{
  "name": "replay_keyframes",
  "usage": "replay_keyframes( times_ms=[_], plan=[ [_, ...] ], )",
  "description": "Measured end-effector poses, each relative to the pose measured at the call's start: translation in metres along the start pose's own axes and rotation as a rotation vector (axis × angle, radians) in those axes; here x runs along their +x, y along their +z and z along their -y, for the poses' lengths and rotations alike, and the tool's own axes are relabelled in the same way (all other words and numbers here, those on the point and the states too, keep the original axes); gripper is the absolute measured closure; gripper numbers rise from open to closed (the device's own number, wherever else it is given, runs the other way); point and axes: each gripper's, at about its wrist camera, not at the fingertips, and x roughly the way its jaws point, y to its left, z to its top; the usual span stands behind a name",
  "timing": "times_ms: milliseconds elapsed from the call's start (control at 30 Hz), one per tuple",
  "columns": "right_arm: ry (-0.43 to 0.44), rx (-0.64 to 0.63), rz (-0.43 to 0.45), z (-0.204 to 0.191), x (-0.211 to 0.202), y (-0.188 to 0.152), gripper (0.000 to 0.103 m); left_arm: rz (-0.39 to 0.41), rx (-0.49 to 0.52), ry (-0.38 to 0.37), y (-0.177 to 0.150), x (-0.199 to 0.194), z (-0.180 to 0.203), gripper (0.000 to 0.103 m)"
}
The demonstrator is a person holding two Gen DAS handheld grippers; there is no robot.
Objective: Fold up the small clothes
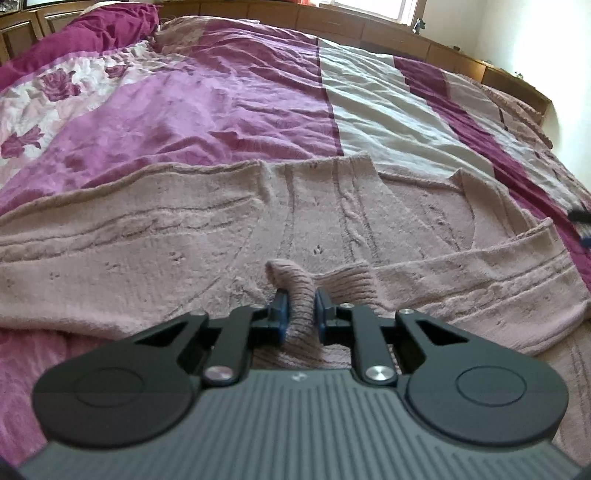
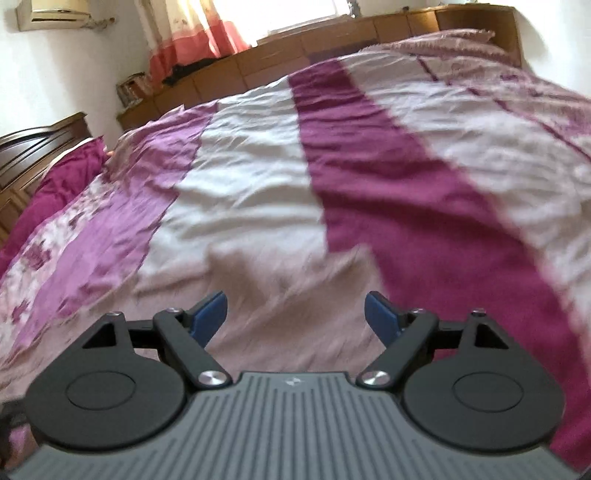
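A dusty-pink cable-knit sweater (image 1: 166, 236) lies spread flat across the near part of the bed in the left wrist view, with one sleeve folded in across its body. My left gripper (image 1: 300, 301) is shut on that sleeve's ribbed cuff (image 1: 291, 273), which bulges up between the blue pads. In the blurred right wrist view, my right gripper (image 2: 295, 314) is open with nothing between its fingers. It hovers over pale pink fabric (image 2: 280, 280) that looks like the sweater's edge.
The striped purple, white and magenta bedspread (image 1: 369, 110) covers the bed beyond the sweater. A magenta pillow (image 1: 92, 33) lies at the far left. A wooden headboard shelf (image 2: 332, 33) runs along the back under a window. A blurred dark and blue shape (image 1: 581, 218) shows at the right edge.
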Motion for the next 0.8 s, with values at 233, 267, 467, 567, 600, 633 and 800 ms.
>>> replay_keyframes(
  times_ms=[233, 267, 467, 567, 600, 633, 800],
  plan=[
    [0.048, 0.067, -0.161, 0.05, 0.076, 0.058, 0.019, 0.02, 0.019, 0.025, -0.009, 0.009, 0.004, 0.086],
    [0.045, 0.072, -0.184, 0.054, 0.084, 0.06, 0.019, 0.028, 0.03, 0.027, -0.01, 0.01, 0.005, 0.086],
    [0.079, 0.002, -0.26, 0.052, 0.103, 0.054, 0.033, 0.044, 0.042, 0.028, -0.013, 0.011, 0.006, 0.086],
    [0.094, -0.038, -0.276, 0.039, 0.101, 0.048, 0.073, 0.048, 0.042, 0.029, -0.014, 0.01, 0.005, 0.085],
    [0.084, -0.062, -0.27, 0.033, 0.099, 0.046, 0.092, 0.05, 0.043, 0.031, -0.014, 0.01, 0.006, 0.085],
    [0.07, -0.096, -0.247, 0.026, 0.095, 0.045, 0.092, 0.052, 0.044, 0.032, -0.014, 0.01, 0.006, 0.085],
    [0.04, -0.072, -0.079, 0.03, 0.063, 0.04, 0.093, 0.055, 0.042, 0.032, -0.015, 0.01, 0.006, 0.085]
  ],
)
